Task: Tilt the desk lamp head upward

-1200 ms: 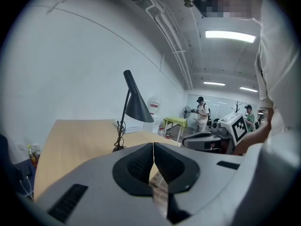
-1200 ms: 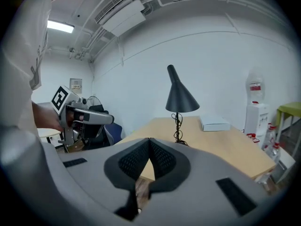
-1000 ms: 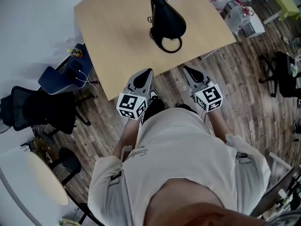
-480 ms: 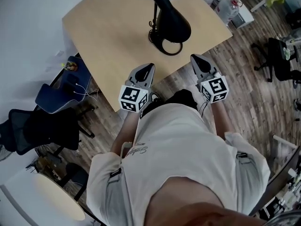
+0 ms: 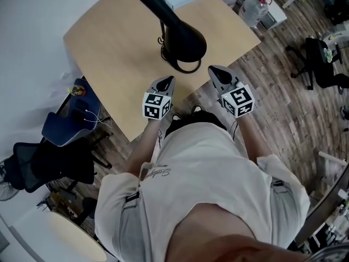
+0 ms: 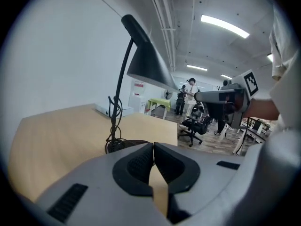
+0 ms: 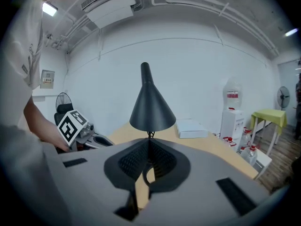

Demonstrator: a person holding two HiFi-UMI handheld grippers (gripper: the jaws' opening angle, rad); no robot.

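The lamp (image 5: pixel 182 40) stands on the desk (image 5: pixel 109 48), head facing down, ahead of and between the 2 grippers, touching neither. The left gripper (image 5: pixel 169 79) and right gripper (image 5: pixel 213 70) hover at the desk's near edge, fingers pressed together on nothing.

The right gripper (image 7: pixel 148 142) had its jaws closed tip to tip, with nothing between them. Beyond them the black conical lamp head (image 7: pixel 150 105) faced mouth-down over the wooden table (image 7: pixel 221 147). A white box (image 7: pixel 190 128) lay far right, and the left gripper (image 7: pixel 106 142) sat near left.
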